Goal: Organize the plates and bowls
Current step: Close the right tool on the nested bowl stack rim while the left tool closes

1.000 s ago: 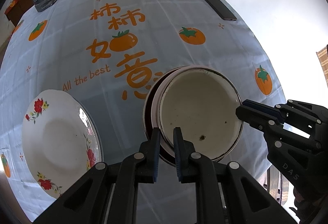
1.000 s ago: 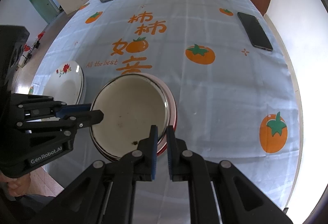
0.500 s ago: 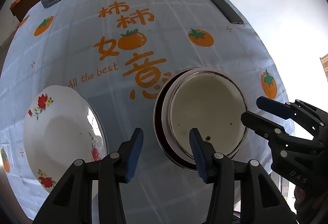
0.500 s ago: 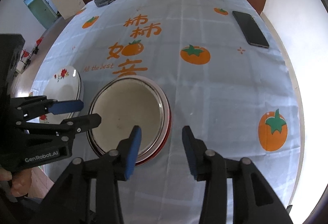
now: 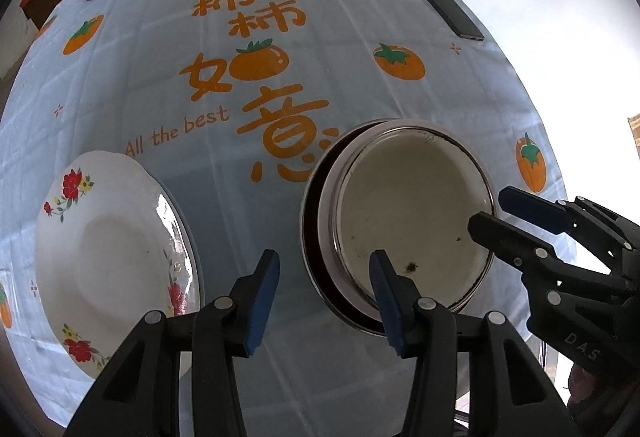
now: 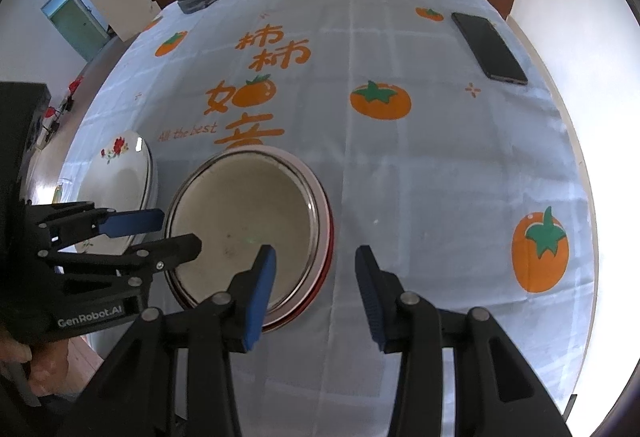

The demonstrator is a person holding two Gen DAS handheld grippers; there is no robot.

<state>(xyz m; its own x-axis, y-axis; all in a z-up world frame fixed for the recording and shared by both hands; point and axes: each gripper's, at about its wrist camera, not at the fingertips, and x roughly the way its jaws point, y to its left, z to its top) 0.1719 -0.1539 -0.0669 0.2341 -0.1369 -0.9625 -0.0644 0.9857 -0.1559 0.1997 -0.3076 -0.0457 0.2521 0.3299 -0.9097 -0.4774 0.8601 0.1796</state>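
Cream round enamel bowl (image 5: 412, 213), mouth upward, nests in a red-rimmed bowl (image 5: 316, 237) at lower centre on the surface. Left gripper (image 5: 324, 297) and right gripper (image 6: 314, 293) angle steeply down, fingers just spread, pinching nothing. Only the right view shows a hand (image 6: 24, 373) at lower left

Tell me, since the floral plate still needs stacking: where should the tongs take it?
Likely the floral plate by its raised rim on the side facing the stacked bowls, one finger above and one beneath. It lies flat on the tablecloth, so only its thin edge offers a pinch.
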